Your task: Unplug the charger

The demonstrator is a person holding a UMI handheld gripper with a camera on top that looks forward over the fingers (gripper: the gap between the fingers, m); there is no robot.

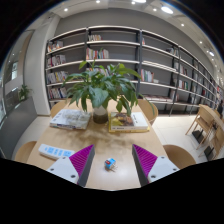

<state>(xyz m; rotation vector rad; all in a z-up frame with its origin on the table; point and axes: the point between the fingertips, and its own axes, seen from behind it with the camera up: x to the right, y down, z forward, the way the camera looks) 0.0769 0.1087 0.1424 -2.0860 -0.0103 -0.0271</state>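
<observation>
A white power strip (55, 152) lies on the wooden table (110, 140), left of my left finger. A small blue and white object with a red spot (110, 163), possibly the charger, lies on the table between my fingers with wide gaps at both sides. My gripper (112, 162) is open above the table; its purple pads (82, 160) stand well apart. No cable shows.
A potted plant (103, 88) stands mid-table. A stack of books (71, 119) lies to its left and another stack (130, 122) to its right. Chairs (149, 108) stand around the table. Long bookshelves (130, 55) fill the back wall.
</observation>
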